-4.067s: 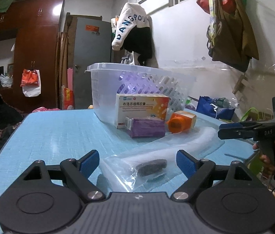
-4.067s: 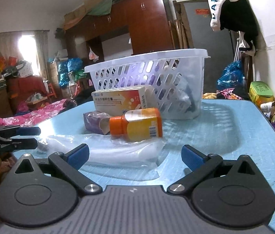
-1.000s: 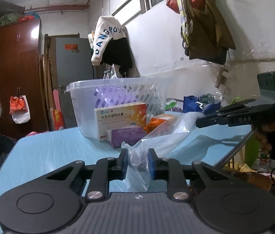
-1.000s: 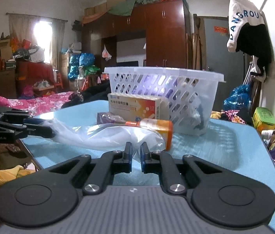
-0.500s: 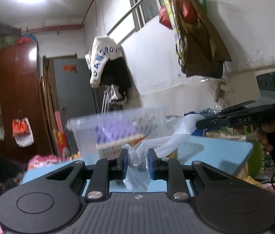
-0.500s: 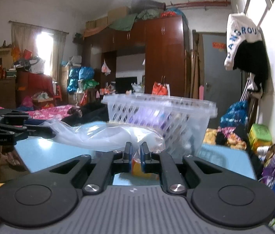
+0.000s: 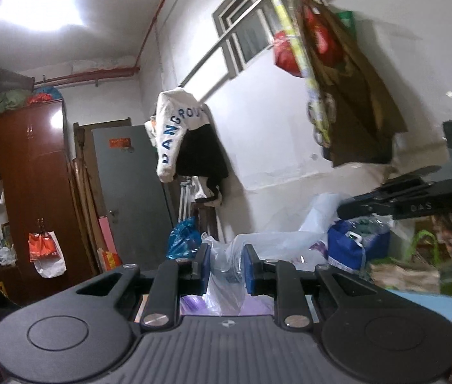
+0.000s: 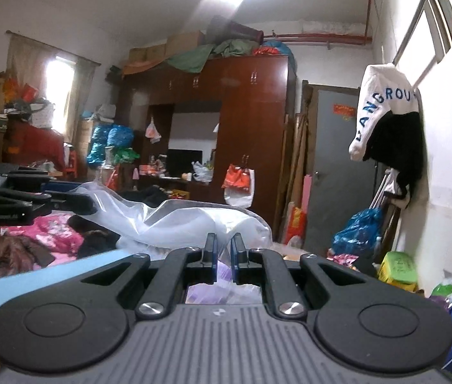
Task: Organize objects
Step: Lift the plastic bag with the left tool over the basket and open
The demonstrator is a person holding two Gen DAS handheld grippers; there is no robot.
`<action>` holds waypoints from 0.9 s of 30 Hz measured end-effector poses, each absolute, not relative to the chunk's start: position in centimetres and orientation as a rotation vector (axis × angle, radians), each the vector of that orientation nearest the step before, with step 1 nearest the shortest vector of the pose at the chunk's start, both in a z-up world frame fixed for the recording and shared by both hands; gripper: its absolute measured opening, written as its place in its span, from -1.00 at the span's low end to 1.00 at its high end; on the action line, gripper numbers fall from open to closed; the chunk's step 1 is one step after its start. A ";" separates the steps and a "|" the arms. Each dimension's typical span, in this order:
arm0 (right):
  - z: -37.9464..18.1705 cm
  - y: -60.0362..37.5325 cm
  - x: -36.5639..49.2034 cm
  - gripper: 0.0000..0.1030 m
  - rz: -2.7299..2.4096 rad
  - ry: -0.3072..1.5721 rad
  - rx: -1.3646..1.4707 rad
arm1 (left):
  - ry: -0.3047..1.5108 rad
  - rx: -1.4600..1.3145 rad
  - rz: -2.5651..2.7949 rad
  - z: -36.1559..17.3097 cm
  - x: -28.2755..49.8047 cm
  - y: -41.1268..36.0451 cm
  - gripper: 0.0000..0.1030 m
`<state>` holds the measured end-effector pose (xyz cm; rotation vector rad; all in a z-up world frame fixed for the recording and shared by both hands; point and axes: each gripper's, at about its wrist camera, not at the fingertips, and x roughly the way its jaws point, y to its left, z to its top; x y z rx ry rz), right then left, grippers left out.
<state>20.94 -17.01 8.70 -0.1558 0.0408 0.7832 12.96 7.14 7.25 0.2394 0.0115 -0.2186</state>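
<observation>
A clear plastic bag (image 7: pixel 226 265) hangs stretched between my two grippers, high above the table. My left gripper (image 7: pixel 225 267) is shut on one end of the bag. My right gripper (image 8: pixel 223 257) is shut on the other end of the bag (image 8: pixel 187 220). In the left wrist view the right gripper (image 7: pixel 395 204) shows at the right, holding the bag. In the right wrist view the left gripper (image 8: pixel 43 201) shows at the left. Something purple (image 8: pixel 222 294) lies below the right gripper, partly hidden. The basket and boxes are out of sight.
A strip of the blue table (image 8: pixel 56 275) shows low in the right wrist view, and its corner (image 7: pixel 424 300) in the left wrist view. A brown wardrobe (image 8: pixel 251 134), a grey door (image 7: pixel 129 198) and hanging bags (image 7: pixel 338 96) stand around the room.
Both grippers have risen with the bag held between them. The basket, boxes and bottle have dropped out of view and the views now tilt up towards walls and ceiling.
</observation>
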 end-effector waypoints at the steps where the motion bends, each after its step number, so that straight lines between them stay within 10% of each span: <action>1: 9.1 -16.7 21.7 -0.81 0.777 0.042 -0.154 | 0.020 0.235 -0.217 7.7 13.9 7.3 -0.52; 27: 6.5 -11.7 32.4 -0.81 0.689 0.336 -0.127 | 0.310 0.186 -0.061 7.2 29.8 10.3 -0.48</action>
